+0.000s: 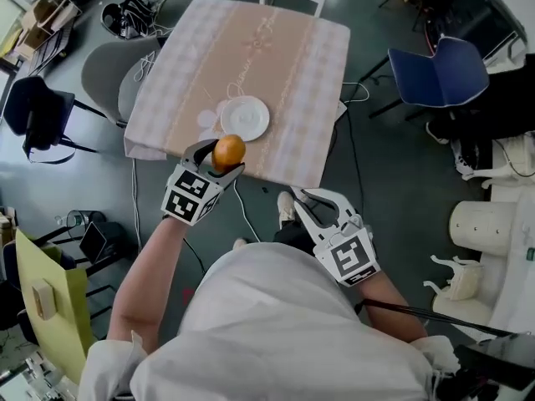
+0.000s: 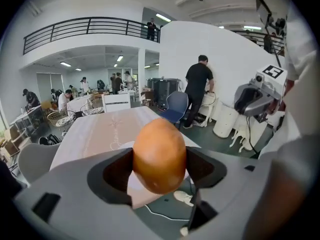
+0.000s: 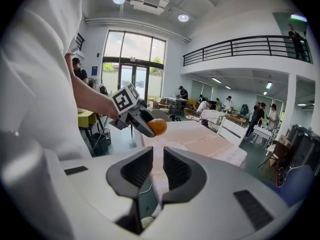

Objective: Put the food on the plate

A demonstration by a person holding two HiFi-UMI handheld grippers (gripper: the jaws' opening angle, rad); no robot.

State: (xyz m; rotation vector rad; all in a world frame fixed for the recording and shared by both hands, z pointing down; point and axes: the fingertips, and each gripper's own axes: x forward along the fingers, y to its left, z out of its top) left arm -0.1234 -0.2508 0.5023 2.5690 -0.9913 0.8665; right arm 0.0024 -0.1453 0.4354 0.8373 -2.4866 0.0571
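- The food (image 1: pixel 229 151), a smooth orange-brown piece of rounded, egg-like shape, is gripped at its widest part between the jaws of the left gripper (image 1: pixel 217 162).
- In the left gripper view the food (image 2: pixel 159 155) is seen pressed by a dark pad on each side, with its top and its bottom standing clear of the jaws.
- It is carried in the air above the near edge of the table (image 1: pixel 276 57), short of the white plate (image 1: pixel 245 117), which lies empty on the checked cloth just beyond.
- The right gripper (image 1: pixel 308 200) is held back off the table, near the person's body. Only a narrow gap is left between its jaws, and nothing is held in them.
- From the right gripper view the food (image 3: pixel 157 126) can be seen at the tip of the left gripper, well apart from the right gripper (image 3: pixel 156 166).
- The piece is judged to be light and firm, since no denting is seen under the pads. Its skin looks smooth and perhaps slippery, and its round form would let it roll.
- The hold across the middle is judged the sound one; nearer either end, the piece could be squeezed out.
- A low release at the plate's centre is advised, so that rolling over the rim is avoided.
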